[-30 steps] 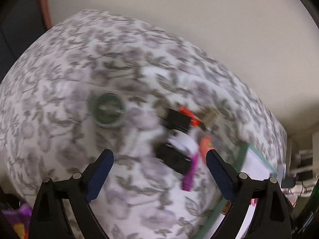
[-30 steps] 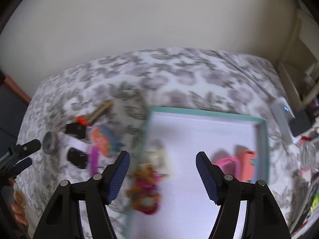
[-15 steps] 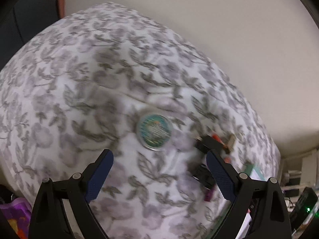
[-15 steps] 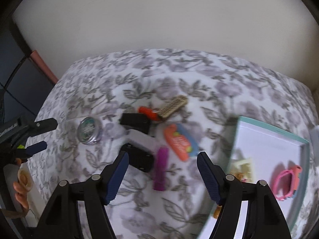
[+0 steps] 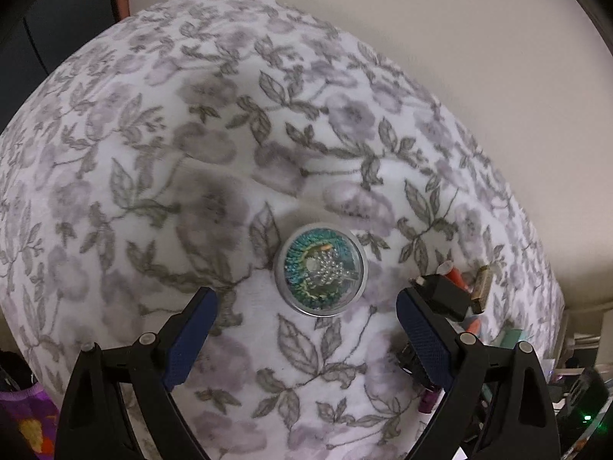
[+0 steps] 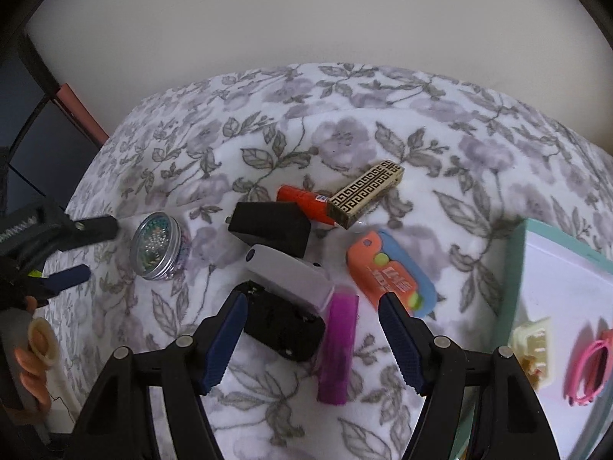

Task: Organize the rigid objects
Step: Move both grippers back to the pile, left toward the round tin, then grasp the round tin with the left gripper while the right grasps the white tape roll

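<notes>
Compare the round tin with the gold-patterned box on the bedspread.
The round tin is a flat silver disc with a clear lid showing blue-green glitter; the gold-patterned box is a long slim block printed with a black key pattern. The round tin lies apart from the pile, near the left gripper; the gold-patterned box lies beside the orange tube. Both rest on the floral bedspread, outside the tray.
</notes>
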{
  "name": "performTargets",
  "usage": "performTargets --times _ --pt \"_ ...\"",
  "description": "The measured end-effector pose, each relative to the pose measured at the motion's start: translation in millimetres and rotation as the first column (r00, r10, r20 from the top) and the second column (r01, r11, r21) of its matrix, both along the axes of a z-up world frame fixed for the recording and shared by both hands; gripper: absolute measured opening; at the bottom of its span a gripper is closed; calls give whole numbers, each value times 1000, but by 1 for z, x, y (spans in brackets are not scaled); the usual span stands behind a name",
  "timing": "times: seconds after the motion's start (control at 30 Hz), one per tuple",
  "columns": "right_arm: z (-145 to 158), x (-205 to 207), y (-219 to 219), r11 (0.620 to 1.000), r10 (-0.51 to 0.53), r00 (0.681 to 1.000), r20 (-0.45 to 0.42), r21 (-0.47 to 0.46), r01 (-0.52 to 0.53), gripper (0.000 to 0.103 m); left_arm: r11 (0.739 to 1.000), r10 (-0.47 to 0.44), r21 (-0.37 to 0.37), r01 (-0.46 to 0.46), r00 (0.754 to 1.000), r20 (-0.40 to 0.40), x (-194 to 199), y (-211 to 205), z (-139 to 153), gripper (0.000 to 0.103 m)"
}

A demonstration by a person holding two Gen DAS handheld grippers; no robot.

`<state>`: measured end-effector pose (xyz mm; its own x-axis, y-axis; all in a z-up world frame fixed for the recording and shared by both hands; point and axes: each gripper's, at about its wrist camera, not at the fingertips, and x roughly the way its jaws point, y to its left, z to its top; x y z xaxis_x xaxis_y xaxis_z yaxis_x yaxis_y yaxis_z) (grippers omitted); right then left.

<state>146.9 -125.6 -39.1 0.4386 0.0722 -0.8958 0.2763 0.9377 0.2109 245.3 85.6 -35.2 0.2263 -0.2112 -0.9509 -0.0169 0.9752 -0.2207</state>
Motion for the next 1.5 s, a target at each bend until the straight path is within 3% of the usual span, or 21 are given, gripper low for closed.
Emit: performTargets --times 0.3,0.5,0.87,0.93,1.0,1.1,1.5 --pt "-15 14 3 1000 5 1000 19 -1 -5 73 1000 -8 28 9 999 -38 6 -15 -31 95" --pt "-20 19 6 1000 16 999 45 17 -17 70 999 -4 37 4 1000 -4 11 -20 -36 95" --pt "-28 18 1 998 -6 999 33 57 4 38 995 -46 95 43 998 37 12 -31 -39 94" --pt "-28 17 -1 998 -9 999 34 60 7 35 993 -49 109 44 998 45 11 -33 -38 91" --pt "-26 16 -1 999 -2 999 34 51 0 32 991 -52 123 46 998 47 10 -33 -38 80" --pt "-24 15 -2 999 3 999 38 37 -5 28 990 -51 133 45 998 42 10 -35 -42 72" --pt "-15 10 -8 1000 -9 997 75 10 8 18 987 -22 158 10 997 70 8 -29 -31 72"
